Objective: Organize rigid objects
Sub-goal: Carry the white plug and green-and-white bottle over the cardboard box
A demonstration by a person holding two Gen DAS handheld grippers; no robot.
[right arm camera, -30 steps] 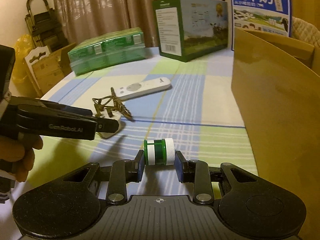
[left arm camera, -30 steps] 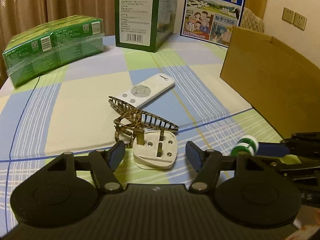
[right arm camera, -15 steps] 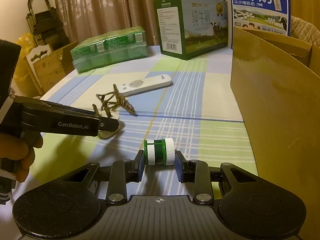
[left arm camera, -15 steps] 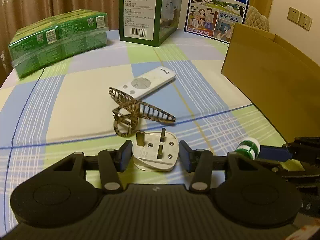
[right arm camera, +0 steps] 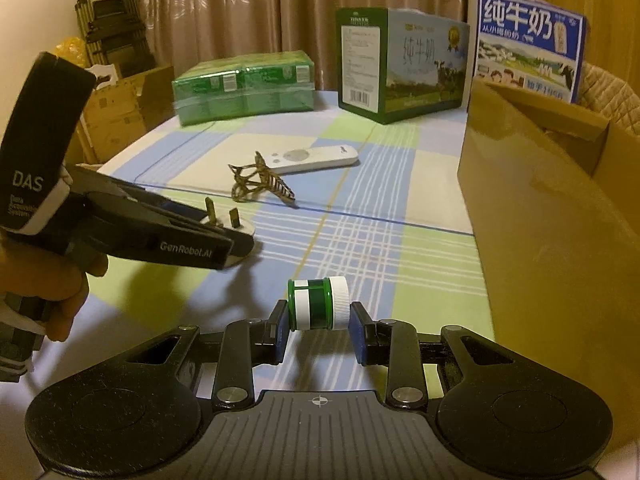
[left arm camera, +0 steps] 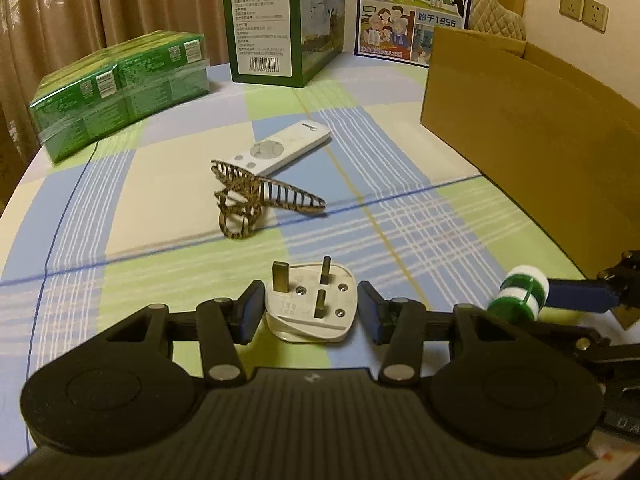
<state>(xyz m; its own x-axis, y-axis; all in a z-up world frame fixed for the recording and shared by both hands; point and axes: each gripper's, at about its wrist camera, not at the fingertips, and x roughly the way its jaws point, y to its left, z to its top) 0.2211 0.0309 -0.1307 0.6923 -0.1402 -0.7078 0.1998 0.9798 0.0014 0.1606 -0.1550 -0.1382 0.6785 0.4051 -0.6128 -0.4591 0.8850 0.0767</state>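
Two grippers are at work here, one for each hand. The right gripper (right arm camera: 319,330) is closed around a small green jar (right arm camera: 318,303) with a white lid. It holds the jar by its two ends, lying sideways, and the jar looks lifted a little above the bench (right arm camera: 400,216). The left gripper (left arm camera: 310,312) is low over the bench. Its fingers are partly open, one on each side of a white plug (left arm camera: 310,306). The plug lies with its three pins pointing up. The left pad looks like it touches the plug, but there is a small gap on the right, so it has not grabbed the plug yet.

I think the step now is picking things up. Next the left gripper needs to squeeze shut on the flat sides of the plug and lift it straight up. The jar is ready to go into the brown cardboard box (right arm camera: 540,200) on the right, so the right gripper must carry it up and over the tall wall.

A bit farther off lies a striped hair clip (left arm camera: 256,200). Just behind it is a white remote (left arm camera: 280,150). They still wait on the bench. Far at the back stand green packs (left arm camera: 120,88) and milk cartons (left arm camera: 280,24)
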